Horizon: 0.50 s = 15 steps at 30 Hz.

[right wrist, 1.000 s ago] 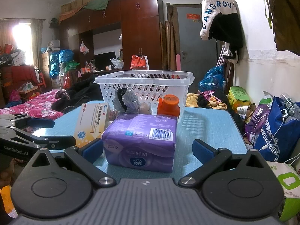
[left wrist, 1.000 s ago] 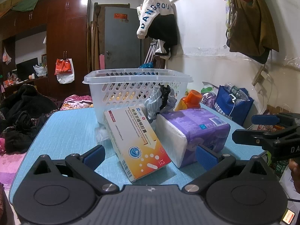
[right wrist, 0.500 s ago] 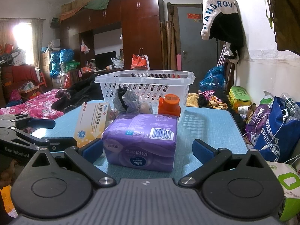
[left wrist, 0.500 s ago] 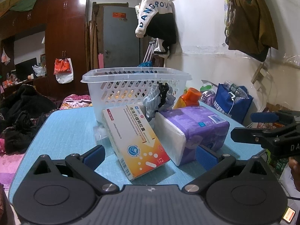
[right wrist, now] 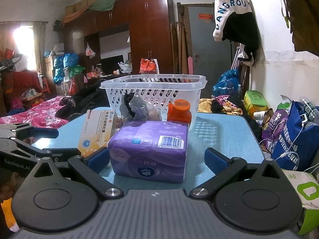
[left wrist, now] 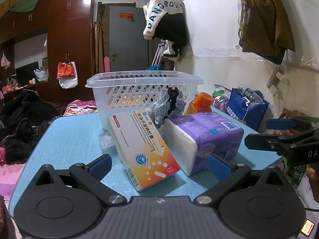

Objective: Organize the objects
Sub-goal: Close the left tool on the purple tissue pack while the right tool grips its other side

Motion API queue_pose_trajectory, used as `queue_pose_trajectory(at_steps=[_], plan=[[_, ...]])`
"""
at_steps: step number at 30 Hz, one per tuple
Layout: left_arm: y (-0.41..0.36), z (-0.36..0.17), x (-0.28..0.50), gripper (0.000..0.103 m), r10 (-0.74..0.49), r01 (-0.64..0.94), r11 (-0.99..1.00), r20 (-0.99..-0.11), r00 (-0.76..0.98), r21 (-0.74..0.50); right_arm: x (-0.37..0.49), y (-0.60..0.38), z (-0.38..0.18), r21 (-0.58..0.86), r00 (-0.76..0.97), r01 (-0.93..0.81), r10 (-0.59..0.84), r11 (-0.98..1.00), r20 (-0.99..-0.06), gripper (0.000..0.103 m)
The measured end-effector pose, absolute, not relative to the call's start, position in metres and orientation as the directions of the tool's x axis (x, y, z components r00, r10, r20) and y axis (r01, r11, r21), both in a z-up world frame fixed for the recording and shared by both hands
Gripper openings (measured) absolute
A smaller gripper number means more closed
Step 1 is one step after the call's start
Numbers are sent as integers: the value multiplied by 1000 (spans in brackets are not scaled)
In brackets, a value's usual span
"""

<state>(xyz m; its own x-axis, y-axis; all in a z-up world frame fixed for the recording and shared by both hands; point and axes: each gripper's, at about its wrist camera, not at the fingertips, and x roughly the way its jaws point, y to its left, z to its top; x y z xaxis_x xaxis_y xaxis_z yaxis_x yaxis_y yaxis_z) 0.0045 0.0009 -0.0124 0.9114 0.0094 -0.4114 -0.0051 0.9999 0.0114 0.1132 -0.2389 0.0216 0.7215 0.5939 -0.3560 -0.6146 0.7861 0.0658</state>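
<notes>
Left wrist view: the left gripper (left wrist: 158,164) gapes wide, empty, before the medicine box (left wrist: 142,146), tilted, long axis toward the camera, against the white basket (left wrist: 139,93).

Right wrist view: the right gripper (right wrist: 156,160), wide and empty, straddles the purple tissue pack (right wrist: 149,149), lying lengthwise on the blue table (right wrist: 223,137).

Ahead of the blue-padded fingers (left wrist: 99,164) sit a white-orange box (left wrist: 143,147), purple pack (right wrist: 151,149), orange-capped bottle (right wrist: 179,110), perforated white basket (left wrist: 143,87), light-blue table (left wrist: 67,139).
</notes>
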Motion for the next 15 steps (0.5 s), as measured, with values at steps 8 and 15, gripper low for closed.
queue_pose_trajectory(at_steps=[8,15], plan=[[4,-10,-2,103,-16,12,1000,-355,935,-15,114,-245,20,77,722,-637,629,767,-289,103],[14,-5,0,103,-21,18,1000,-236,972,-12,138,-258,13,73,787,-570,570,818,-237,103]])
